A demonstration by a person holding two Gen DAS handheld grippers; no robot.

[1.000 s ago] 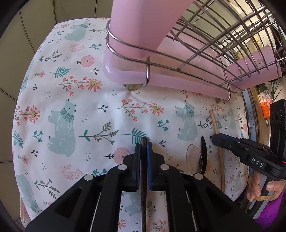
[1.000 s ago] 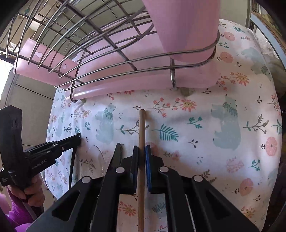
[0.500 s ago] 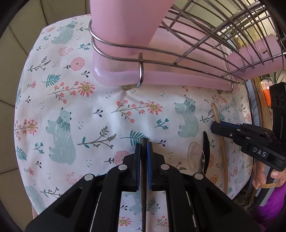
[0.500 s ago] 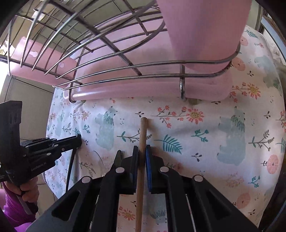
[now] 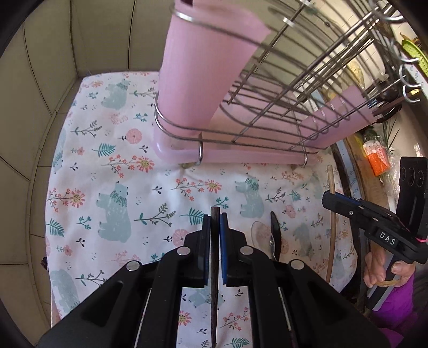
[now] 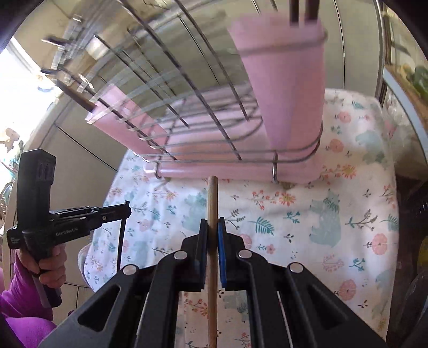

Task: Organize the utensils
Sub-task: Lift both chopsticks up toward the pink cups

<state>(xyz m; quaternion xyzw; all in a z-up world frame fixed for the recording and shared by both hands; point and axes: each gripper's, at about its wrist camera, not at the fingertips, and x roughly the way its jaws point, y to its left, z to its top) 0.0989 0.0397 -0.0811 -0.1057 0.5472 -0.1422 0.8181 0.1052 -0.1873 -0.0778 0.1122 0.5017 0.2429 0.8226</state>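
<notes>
My left gripper (image 5: 215, 222) is shut on a thin dark utensil handle (image 5: 214, 281) that runs back under the camera. My right gripper (image 6: 212, 230) is shut on a light wooden stick (image 6: 212, 203) whose tip points at the rack. The right gripper also shows in the left wrist view (image 5: 331, 199), the left one in the right wrist view (image 6: 125, 210). A pink utensil cup (image 5: 203, 72) stands in the corner of a wire dish rack (image 5: 281, 88) on a pink tray (image 5: 240, 156). Two dark sticks (image 6: 302, 10) rise from the cup (image 6: 286, 80).
A floral bear-print cloth (image 5: 107, 187) covers the table. A black serrated knife (image 5: 275, 235) and a clear spoon (image 5: 260, 233) lie on it between the grippers. Beige tiled walls (image 5: 40, 80) close in the left and back. An orange packet (image 5: 375, 158) sits at far right.
Both grippers have risen and pulled back from the rack, each with its utensil. The whole pink cup and its top rim now show.
</notes>
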